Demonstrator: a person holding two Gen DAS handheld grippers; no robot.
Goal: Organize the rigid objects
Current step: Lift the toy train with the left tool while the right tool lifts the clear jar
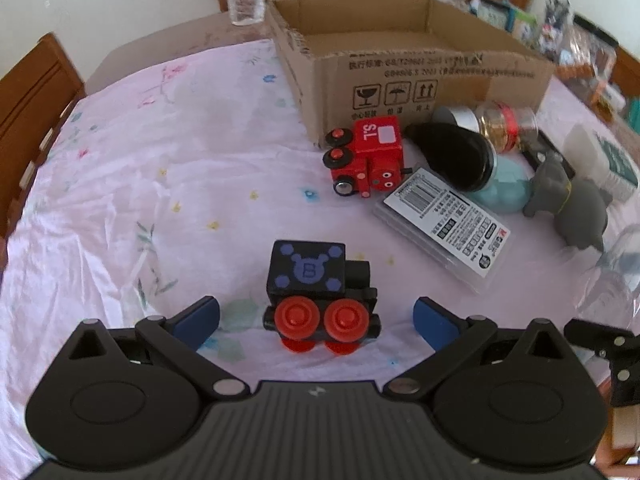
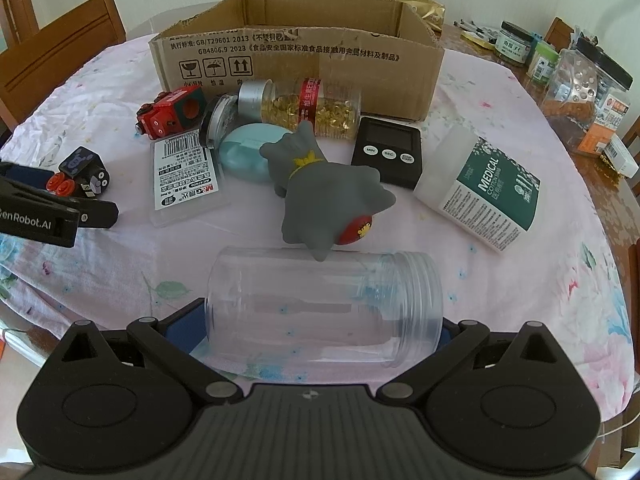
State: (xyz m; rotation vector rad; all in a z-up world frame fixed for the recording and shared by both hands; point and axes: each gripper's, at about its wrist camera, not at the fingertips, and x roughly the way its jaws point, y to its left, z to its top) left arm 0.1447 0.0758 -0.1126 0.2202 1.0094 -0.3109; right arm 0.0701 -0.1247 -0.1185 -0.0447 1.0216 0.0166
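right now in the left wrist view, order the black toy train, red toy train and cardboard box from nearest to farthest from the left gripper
1. black toy train: standing between the open fingers of the left gripper, not gripped.
2. red toy train: farther ahead, slightly right, on its side.
3. cardboard box: farthest, behind the red train, open top.

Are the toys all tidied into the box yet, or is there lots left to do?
Lots left. The cardboard box looks empty as far as its inside shows. The left tongs are open around the black toy train, not gripping it. The right tongs sit either side of the clear jar; whether they squeeze it is unclear. The red train, grey toy animal and timer wait on the cloth.
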